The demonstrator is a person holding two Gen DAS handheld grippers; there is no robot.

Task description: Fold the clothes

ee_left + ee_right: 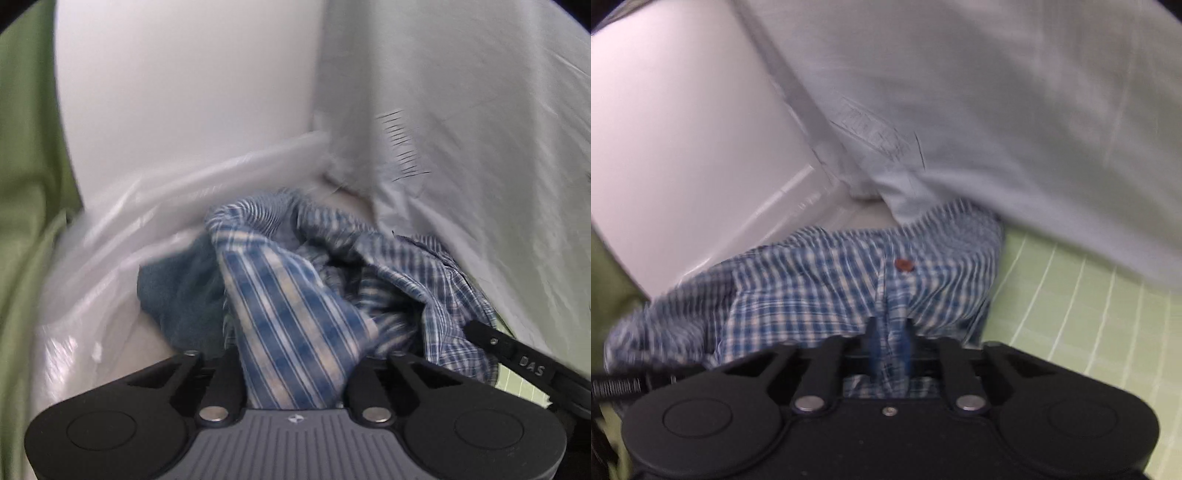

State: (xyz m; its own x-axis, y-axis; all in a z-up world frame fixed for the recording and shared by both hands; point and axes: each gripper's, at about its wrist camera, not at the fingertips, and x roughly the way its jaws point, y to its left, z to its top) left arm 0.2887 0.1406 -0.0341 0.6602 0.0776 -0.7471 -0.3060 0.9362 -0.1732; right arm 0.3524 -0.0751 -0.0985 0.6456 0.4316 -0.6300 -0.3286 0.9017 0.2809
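where the left wrist view looks down into a white plastic bin, a crumpled blue-and-white plaid shirt lies heaped in it, and the left gripper is clamped narrow on a fold of that cloth, which runs back between its black arms towards the grey body of the tool. a darker blue garment, plain and teal-toned, sits just to the left of the shirt, touching it and partly under it. a pale grey sheet of fabric hangs down on the right, with a patch of thin dark lines on it. green cloth shows at the far left edge, outside the bin. the other tool's black arm enters from the lower right, lying against the shirt's edge.

in the right wrist view the right gripper is pinched narrow on the shirt's front edge, the cloth bunched between its blue pads. a brown button sits on that strip just beyond the grip. the shirt spreads to both sides, blurred at the left. right of it lies a light green mat with a white grid. the white wall of the bin stands at the upper left, and the pale grey fabric fills the upper right, overlapping the shirt's far edge.
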